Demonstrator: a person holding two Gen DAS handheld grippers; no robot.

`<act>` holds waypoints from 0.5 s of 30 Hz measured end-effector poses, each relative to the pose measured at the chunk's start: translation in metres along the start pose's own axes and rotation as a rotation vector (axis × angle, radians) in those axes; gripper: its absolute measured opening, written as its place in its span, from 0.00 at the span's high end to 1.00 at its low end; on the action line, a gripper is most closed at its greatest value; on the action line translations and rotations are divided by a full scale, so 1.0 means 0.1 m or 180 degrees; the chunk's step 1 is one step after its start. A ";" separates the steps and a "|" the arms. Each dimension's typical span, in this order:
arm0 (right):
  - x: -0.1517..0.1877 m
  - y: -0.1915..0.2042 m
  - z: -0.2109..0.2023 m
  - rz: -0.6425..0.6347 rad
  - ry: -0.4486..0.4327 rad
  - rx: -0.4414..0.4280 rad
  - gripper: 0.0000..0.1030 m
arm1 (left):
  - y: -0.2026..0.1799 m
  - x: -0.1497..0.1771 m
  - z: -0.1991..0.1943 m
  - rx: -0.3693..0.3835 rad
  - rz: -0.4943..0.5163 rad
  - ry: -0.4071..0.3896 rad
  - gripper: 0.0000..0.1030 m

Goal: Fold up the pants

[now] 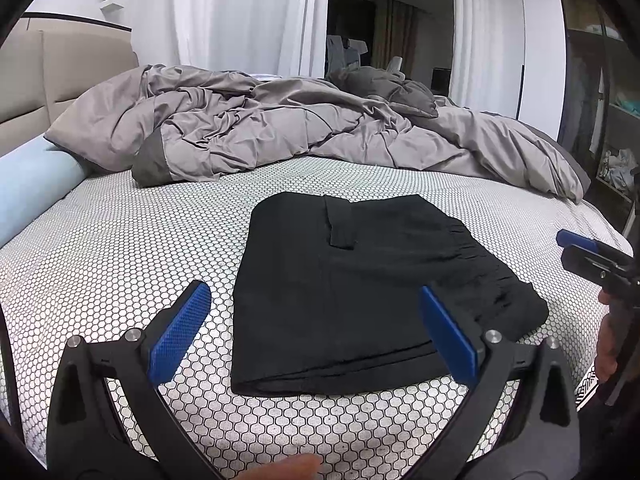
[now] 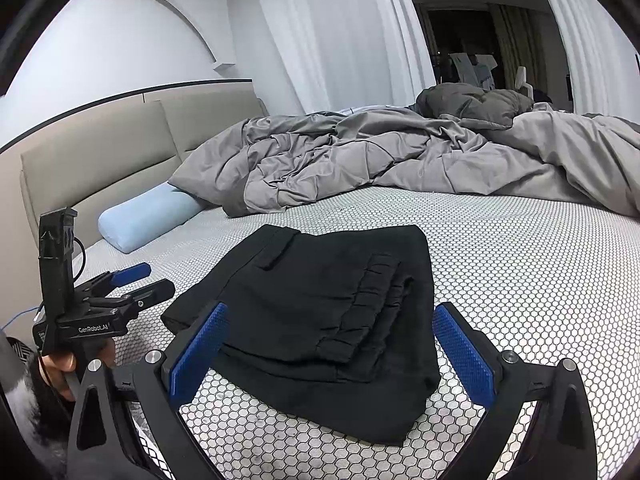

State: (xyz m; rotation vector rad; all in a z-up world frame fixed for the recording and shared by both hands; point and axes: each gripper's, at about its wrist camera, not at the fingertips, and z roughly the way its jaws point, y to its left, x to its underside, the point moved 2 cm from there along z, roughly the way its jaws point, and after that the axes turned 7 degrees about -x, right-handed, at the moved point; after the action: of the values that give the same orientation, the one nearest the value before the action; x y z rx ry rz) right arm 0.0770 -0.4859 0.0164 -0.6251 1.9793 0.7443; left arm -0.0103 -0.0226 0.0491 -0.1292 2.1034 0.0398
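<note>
So: the right wrist view shows the left gripper (image 2: 154, 280) side-on with the hand (image 2: 60, 364) holding its handle, a "GenRobot.AI" label on the body, and a thin cable at its rear. Left wrist view gives only the tips of the right gripper (image 1: 576, 246) at its right edge, plus a cabinet (image 1: 608, 152) with shelves behind it, which the right view doesn't catch. The pale blue bolster pillow (image 2: 148, 218) reads clearly from the right view; the left view catches just its end.

Surface: bed with a white hexagon-pattern sheet (image 1: 120, 248), mostly bare in front. A rumpled grey duvet (image 1: 280, 128) is heaped along the far side, beyond both grippers. Beige padded headboard (image 2: 120, 152) off to the left, white curtains (image 1: 240, 16) behind, a dark doorway into another room past them.

Black pants (image 1: 352, 300) lie folded into a compact rectangle flat on the sheet, elastic waistband layers stacked on the side toward the right gripper, a pocket flap on top. The bundle sits directly ahead of both grippers, between their finger lines. Left gripper: fingers spread wide, blue pads (image 1: 180, 336) apart, nothing between them, its right pad overlapping the bundle's near corner in view; contact unclear. Right gripper: likewise spread, empty, pads (image 2: 464, 356) flanking the near edge of the pants.
</note>
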 end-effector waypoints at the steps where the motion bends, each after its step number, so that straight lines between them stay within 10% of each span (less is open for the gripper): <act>1: 0.00 0.00 0.00 -0.0004 0.0007 -0.0001 0.00 | 0.00 0.00 0.00 0.0000 0.0001 0.0000 0.01; 15: 0.00 0.02 0.02 -0.0004 0.0000 0.0053 0.00 | 0.01 0.00 -0.01 -0.0016 -0.0025 -0.0021 0.01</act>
State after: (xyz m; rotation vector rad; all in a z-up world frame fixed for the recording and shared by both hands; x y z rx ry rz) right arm 0.0769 -0.4829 0.0156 -0.6165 1.9832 0.7261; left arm -0.0116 -0.0221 0.0498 -0.1404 2.0961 0.0408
